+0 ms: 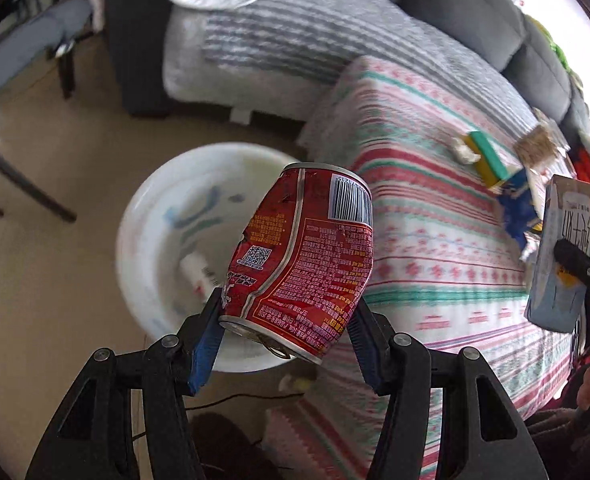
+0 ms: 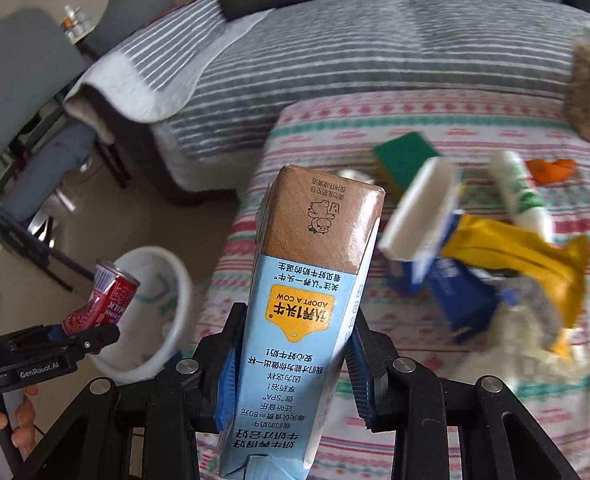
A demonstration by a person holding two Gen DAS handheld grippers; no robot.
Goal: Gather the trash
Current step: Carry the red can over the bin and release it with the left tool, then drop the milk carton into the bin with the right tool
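Two claws loaded: L gripper (image 1: pixel 285 334) pinches dented can (image 1: pixel 303 256) by base, R gripper (image 2: pixel 293 380) clamps milk carton (image 2: pixel 311 300). Risk: can tilted, may slip short of white basin (image 1: pixel 143 248) beyond L claw.

Can (image 1: pixel 303 256): sitting between the fingers of the left gripper (image 1: pixel 287 340), hanging above the near rim of the basin (image 1: pixel 143 216). Basin: standing on the floor (image 1: pixel 55 280), just beside the table's (image 1: pixel 435 240) left edge, below it. Carton (image 2: pixel 307 304): sitting between the fingers of the right gripper (image 2: pixel 295 384), hanging over the table's left part. Sponge (image 2: pixel 407 156), tube (image 2: pixel 519 196) and wrappers (image 2: pixel 511 252): lying on the table, right of the carton. Sofa (image 2: pixel 375 52): standing behind the table.
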